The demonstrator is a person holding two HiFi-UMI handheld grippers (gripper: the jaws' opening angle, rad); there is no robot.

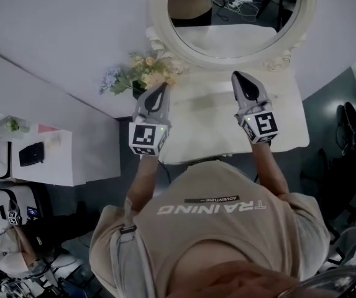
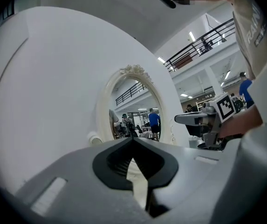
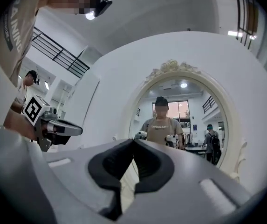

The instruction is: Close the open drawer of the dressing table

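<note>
Head view: the dressing table (image 1: 289, 123) stands straight ahead of the person, its far edge against the white wall. Its long axis runs left to right and its front faces near. The near edge lies just beyond the person's chest, which covers part of it, so the drawer itself cannot be made out from above.

An oval mirror (image 1: 233, 17) in a cream carved frame rises at the table's far side. A bunch of pale flowers (image 1: 143, 73) sits at the far left corner. Bare tabletop lies between and to the right of the grippers. Dark floor is open past the table's right end, and a strip of floor parts its left end from a low white side table (image 1: 41, 160).

The left gripper (image 1: 161, 89) and right gripper (image 1: 238, 76) hover over the tabletop, well apart, both pointing far toward the mirror. In the left gripper view the left gripper (image 2: 132, 141) has its jaws pressed tip to tip with nothing between them. The right gripper (image 3: 133, 141) shows the same in the right gripper view.

The shirt (image 1: 212, 208) reads "TRAINING"; a smaller line above it is too small to read surely.
</note>
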